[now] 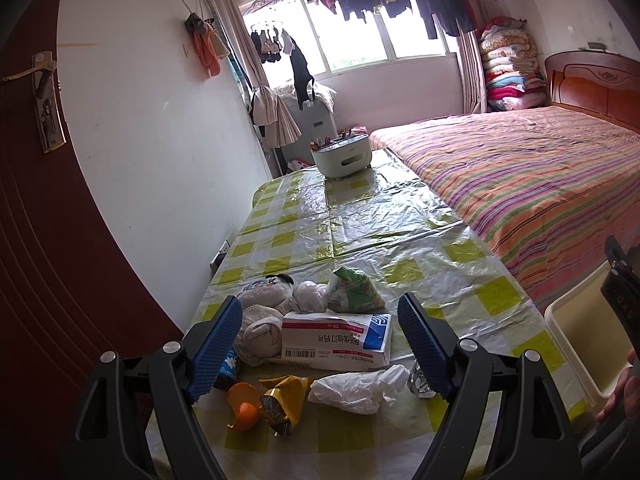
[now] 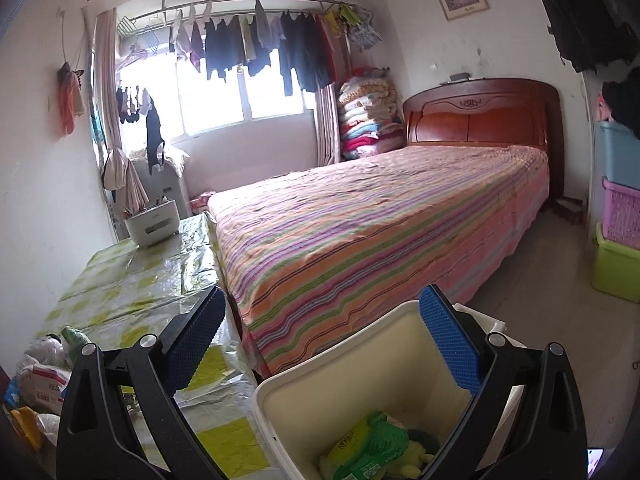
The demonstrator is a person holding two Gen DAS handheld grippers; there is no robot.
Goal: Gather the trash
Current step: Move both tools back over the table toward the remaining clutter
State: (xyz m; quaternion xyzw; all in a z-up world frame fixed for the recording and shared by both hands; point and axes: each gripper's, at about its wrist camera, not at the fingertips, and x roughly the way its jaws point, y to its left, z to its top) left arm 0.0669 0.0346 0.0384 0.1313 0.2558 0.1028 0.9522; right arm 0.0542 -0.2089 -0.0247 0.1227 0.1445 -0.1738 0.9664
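A pile of trash lies on the near end of the table: a white medicine box, a crumpled tissue, orange peel, a gold wrapper, a green packet and a balled white bag. My left gripper is open, its jaws standing on either side of the medicine box. My right gripper is open and empty above the cream trash bin, which holds a green wrapper. The bin's rim shows in the left wrist view.
A stuffed toy lies left of the box. A white organiser stands at the table's far end. A striped bed runs along the table's right side. A red door is at the left. Stacked storage boxes stand at the right.
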